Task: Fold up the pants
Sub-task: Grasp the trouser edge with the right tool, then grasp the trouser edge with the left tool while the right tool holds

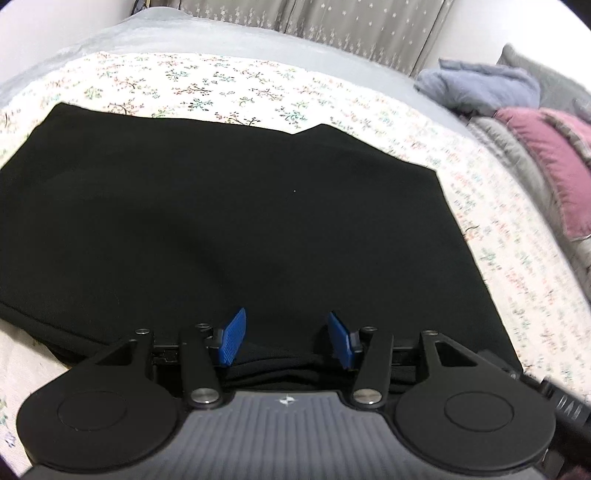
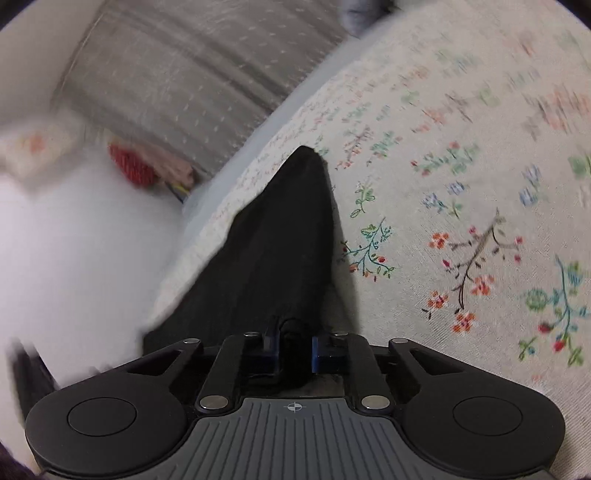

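Observation:
The black pants [image 1: 221, 203] lie spread flat on a floral bedspread [image 1: 221, 81] and fill most of the left wrist view. My left gripper [image 1: 288, 334] hovers over their near edge, its blue pads [image 1: 234, 338] wide apart and pressing on nothing, with folded black cloth below them. In the right wrist view, a narrow strip of the black pants [image 2: 280, 240] runs away from me to a pointed corner near the bed's edge. My right gripper [image 2: 295, 349] is shut on the near end of that strip, with cloth bunched between its pads.
A blue-grey bundle [image 1: 480, 85] and a maroon pillow [image 1: 554, 158] lie on grey bedding at the right. A patterned grey curtain [image 1: 332, 26] hangs behind the bed. Off the bed's left edge a red object [image 2: 131, 168] sits beside a pale surface. The right wrist view is motion-blurred.

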Available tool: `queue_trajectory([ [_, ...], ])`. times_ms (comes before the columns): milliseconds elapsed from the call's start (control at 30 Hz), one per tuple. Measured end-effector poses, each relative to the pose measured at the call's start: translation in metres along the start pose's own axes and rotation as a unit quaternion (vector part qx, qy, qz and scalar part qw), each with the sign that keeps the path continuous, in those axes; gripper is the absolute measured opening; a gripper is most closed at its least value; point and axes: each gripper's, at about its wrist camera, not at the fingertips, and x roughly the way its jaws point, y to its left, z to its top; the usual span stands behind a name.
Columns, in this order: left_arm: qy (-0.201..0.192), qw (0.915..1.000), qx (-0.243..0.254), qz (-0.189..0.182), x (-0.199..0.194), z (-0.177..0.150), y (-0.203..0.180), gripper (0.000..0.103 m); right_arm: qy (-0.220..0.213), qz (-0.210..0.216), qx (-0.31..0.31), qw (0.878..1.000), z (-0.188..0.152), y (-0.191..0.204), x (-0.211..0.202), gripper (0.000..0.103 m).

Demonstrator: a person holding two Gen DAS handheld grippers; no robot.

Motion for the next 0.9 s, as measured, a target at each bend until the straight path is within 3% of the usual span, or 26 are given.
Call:
queue_trajectory([
  [133,-0.007,0.9996,-0.02,-0.02,0.0,0.015,-0.003,0.059,-0.018,-0.028,-0.105,0.994,-0.007,0.02,0.001,0.012],
  [267,-0.028,0.9977,0.005,-0.062,0.0,0.041,-0.022,0.075,-0.065,-0.045,-0.259,0.963,-0.024,0.053,-0.005,0.011],
  [367,-0.029,0.9942,0.051,-0.09,0.006,0.06,-0.048,0.084,-0.071,-0.051,-0.298,0.95,-0.032,0.068,-0.003,0.011],
  [467,-0.019,0.9884,0.112,-0.101,0.022,0.074,-0.079,0.085,-0.074,-0.055,-0.309,0.947,-0.037,0.072,0.001,0.011],
  [633,0.012,0.984,0.141,-0.109,0.055,0.091,-0.122,0.086,-0.073,-0.054,-0.312,0.946,-0.039,0.07,0.007,0.011],
  [800,0.04,0.9678,0.241,-0.059,0.08,0.096,-0.18,0.09,-0.068,-0.041,-0.294,0.952,-0.035,0.065,0.009,0.011],
  [900,0.07,0.9451,0.319,0.013,0.103,0.083,-0.211,0.09,-0.065,-0.033,-0.276,0.958,-0.03,0.059,0.008,0.011],
])
